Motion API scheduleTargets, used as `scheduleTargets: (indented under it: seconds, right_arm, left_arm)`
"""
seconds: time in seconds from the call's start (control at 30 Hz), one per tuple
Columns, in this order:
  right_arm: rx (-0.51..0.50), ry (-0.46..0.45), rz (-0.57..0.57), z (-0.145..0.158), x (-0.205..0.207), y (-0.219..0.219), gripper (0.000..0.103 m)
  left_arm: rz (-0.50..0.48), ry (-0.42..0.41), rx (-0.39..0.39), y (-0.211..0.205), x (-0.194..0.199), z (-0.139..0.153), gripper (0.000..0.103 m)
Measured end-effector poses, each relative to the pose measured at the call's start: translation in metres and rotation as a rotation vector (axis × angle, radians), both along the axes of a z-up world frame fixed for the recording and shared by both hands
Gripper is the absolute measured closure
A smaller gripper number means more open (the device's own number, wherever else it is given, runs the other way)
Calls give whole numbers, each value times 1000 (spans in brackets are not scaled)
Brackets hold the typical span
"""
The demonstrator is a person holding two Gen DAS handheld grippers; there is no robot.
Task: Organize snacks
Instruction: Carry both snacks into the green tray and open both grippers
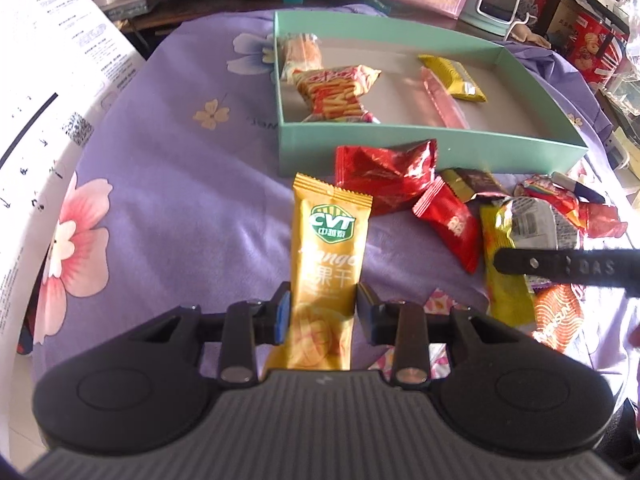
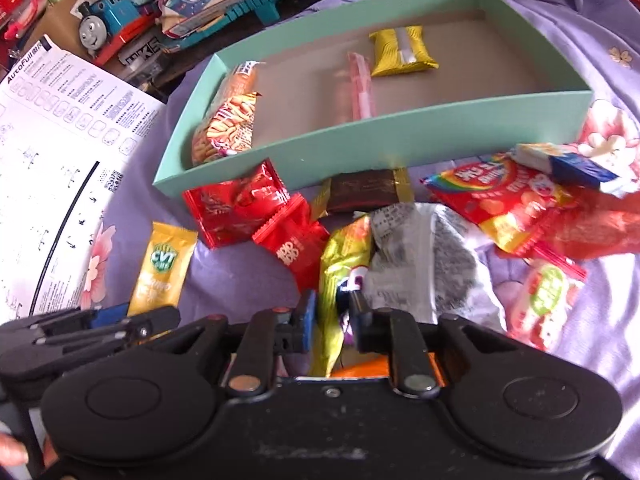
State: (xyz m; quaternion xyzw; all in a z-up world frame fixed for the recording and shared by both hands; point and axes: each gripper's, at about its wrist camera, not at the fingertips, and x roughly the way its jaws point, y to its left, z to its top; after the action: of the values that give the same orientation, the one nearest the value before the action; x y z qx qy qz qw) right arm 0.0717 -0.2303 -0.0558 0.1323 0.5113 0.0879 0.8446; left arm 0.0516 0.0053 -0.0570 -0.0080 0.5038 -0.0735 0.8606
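Purple floral cloth carrying all items, left gripper clamped on orange mango packet near the cloth's front edge, teal box beyond with four snacks inside, right gripper closed on yellow-green packet in the loose pile.

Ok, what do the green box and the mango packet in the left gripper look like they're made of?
Green box: looks like stiff cardboard, matte mint outside, brownish-grey inside; thin straight walls with sharp folded corners. Mango packet, pinched in the left gripper: seemingly plastic film, smooth with a soft sheen, with a crimped serrated top seal. Whether it is foil-lined cannot be told.
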Motion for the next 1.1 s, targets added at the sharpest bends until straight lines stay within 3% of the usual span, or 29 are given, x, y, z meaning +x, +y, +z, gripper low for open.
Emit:
scheduleTargets:
  seconds: [0.13, 0.23, 0.3, 0.43, 0.63, 0.9, 1.1]
  right_arm:
    - [11, 11, -17, -8, 13, 6, 69]
    - [-3, -8, -20, -12, 17, 8, 69]
    - [-13, -25, -26, -14, 17, 8, 72]
    - [-66, -39, -39, -13, 18, 10, 92]
    - [-49, -100, -10, 9, 4, 9, 94]
    - [-27, -159, -20, 47, -7, -14, 94]
    - [-45, -226, -60, 77, 19, -38, 94]
  left_arm:
    - [7, 12, -6, 5, 3, -4, 69]
    - [15, 24, -12, 9, 6, -8, 69]
    - [19, 31, -16, 11, 8, -9, 69]
    - [24, 46, -21, 11, 11, -14, 69]
    - [40, 36, -23, 14, 10, -9, 69]
    - [44, -54, -60, 19, 10, 34, 69]
    - [6, -140, -78, 1, 43, 76, 69]
